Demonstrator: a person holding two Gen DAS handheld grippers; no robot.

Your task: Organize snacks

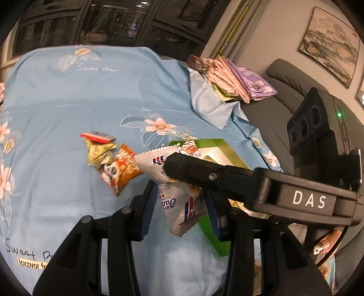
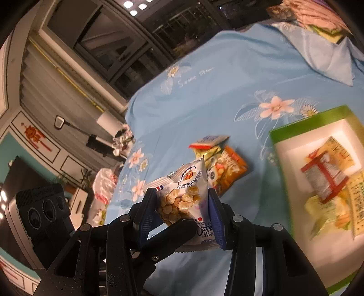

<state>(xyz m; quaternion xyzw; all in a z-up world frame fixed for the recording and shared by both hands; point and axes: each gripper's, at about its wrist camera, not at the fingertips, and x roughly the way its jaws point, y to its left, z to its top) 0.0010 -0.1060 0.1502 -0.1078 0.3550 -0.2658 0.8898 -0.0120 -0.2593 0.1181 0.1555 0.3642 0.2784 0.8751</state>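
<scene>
A white snack bag (image 1: 179, 205) with a window of round crackers (image 2: 186, 195) hangs above the blue floral bedspread (image 1: 91, 98). My left gripper (image 1: 182, 209) and my right gripper (image 2: 182, 211) are both shut on it; the right one crosses the left wrist view (image 1: 204, 175). Three loose packets lie together on the spread: an orange one (image 1: 122, 170), a yellow-green one (image 1: 100, 152) and a red-edged one (image 1: 97, 136). The green box (image 2: 307, 125) with a white inside holds several packets (image 2: 327, 179) at the right.
A pile of folded cloths (image 1: 234, 79) lies at the bed's far right corner. A grey armchair (image 1: 284, 95) stands right of the bed. Dark windows (image 1: 113, 20) run behind it. A small table with white bags (image 2: 104, 186) stands left of the bed.
</scene>
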